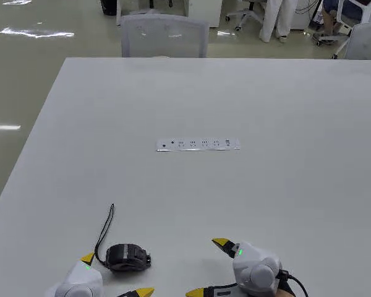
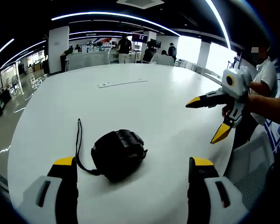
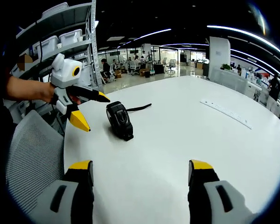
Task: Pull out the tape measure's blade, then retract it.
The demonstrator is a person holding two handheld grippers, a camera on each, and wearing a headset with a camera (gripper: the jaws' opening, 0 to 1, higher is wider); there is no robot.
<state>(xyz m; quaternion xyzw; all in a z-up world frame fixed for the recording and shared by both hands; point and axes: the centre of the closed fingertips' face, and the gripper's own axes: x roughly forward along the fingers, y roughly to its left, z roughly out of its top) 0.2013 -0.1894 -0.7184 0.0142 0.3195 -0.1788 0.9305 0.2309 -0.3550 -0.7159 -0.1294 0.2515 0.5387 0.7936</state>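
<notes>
Both grippers hover low over the near edge of the white table [image 1: 247, 185]. The left gripper [image 1: 114, 274] has its jaws spread wide and grips nothing, and the right gripper [image 1: 207, 267], angled leftward, is just as wide and empty. The black tape measure [image 1: 127, 256] lies near left, just ahead of the left gripper's jaws and untouched, its strap [image 1: 104, 230] trailing away toward the far side.

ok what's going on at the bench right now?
A person holds a gripper in each hand over a white table. The left gripper, jaws open, is lined up on the black tape measure, which lies on the table just ahead of it, not yet gripped. The right gripper is open too, off to the side, holding nothing. No blade is out, and the strap trails across the table.
</notes>
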